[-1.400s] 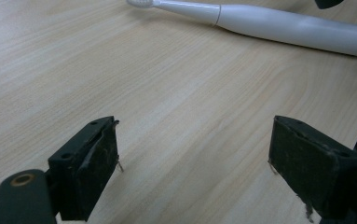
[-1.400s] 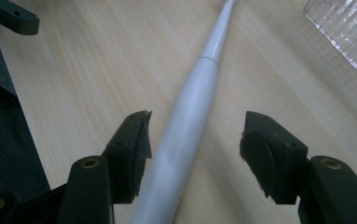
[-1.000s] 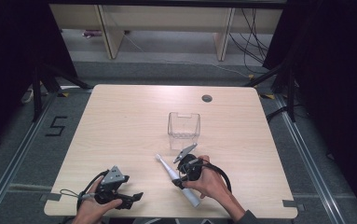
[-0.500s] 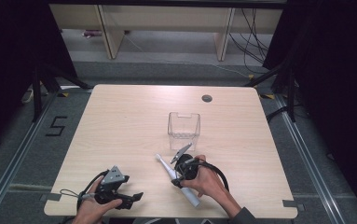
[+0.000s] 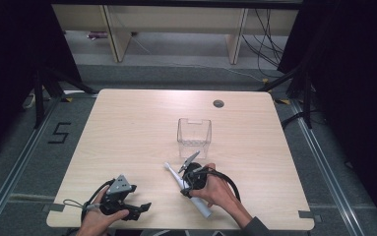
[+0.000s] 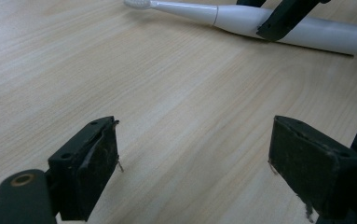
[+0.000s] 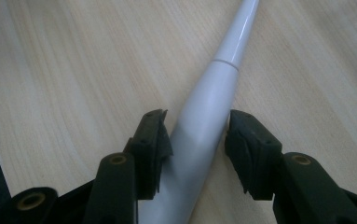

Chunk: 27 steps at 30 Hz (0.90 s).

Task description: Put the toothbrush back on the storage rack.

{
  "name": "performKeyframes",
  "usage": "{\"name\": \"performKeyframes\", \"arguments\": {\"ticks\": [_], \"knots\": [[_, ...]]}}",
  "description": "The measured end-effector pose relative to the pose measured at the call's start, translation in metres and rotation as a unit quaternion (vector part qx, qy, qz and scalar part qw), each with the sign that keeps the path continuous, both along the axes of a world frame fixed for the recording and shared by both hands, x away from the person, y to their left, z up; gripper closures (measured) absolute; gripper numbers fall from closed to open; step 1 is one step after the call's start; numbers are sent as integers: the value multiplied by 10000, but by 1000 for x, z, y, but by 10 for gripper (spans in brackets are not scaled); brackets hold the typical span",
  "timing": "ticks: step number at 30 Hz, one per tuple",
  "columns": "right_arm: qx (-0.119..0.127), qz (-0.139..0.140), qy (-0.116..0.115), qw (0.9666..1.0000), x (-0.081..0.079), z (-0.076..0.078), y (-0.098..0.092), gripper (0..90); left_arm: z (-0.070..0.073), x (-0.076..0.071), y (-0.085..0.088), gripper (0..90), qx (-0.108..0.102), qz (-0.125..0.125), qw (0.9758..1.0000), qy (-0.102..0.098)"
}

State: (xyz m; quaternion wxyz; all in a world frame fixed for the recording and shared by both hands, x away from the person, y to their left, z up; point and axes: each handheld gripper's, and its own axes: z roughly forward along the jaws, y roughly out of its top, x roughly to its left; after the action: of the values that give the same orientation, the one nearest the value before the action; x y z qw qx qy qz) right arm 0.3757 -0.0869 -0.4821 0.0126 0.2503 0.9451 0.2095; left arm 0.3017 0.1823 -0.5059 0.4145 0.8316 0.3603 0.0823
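High view, toothbrush: a white electric toothbrush lay flat on the wooden table, near the front edge and a bit right of the middle. Its brush end pointed up and to the left, away from the person.
Right gripper view, toothbrush: the thick white handle ran between the two black jaws and got thin toward the top.
Right gripper: the right gripper sat low over the middle of the toothbrush. Its jaws were close in on both sides of the handle. The left jaw touched the handle. The right jaw was just beside it, and I could not tell if it touched.
Right hand: the right hand held that gripper from the near side. A black cable looped beside it.
Left gripper view, toothbrush: the toothbrush lay across the top, with the other gripper's black jaw in front of it.
Left gripper: the left gripper was by the front edge of the table, well apart from the toothbrush. Its jaws stood wide, with only bare wood between them.
Left hand: the left hand held it at the bottom left.
Clear box: a see-through box stood upright near the middle of the table, just past the toothbrush.
Table hole: a small dark round hole sat near the far edge.
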Motion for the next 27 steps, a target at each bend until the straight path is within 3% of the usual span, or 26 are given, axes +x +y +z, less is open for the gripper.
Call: {"name": "performKeyframes", "arguments": {"ticks": [12,16,21,23,24,25,27], "knots": [[-247,71,147,9996,0,0,5,613,0,0,1,149,41,-33,10000,-9],[-444,148,200,9987,0,1,9,618,0,0,0,149,1,-3,10000,5],[-913,334,270,9949,4,3,14,623,0,0,1,149,20,-48,10000,-9],[-1006,437,310,9935,6,3,17,629,0,0,0,149,24,-48,10000,-8],[-1026,411,305,9934,7,3,18,632,0,0,-1,149,-70,13,10000,-8],[-1016,600,241,9927,10,3,18,636,0,0,-1,149,-62,7,10000,-6],[-1053,425,424,9926,9,5,21,640,0,0,-1,149,-49,10,10000,-5]]}}
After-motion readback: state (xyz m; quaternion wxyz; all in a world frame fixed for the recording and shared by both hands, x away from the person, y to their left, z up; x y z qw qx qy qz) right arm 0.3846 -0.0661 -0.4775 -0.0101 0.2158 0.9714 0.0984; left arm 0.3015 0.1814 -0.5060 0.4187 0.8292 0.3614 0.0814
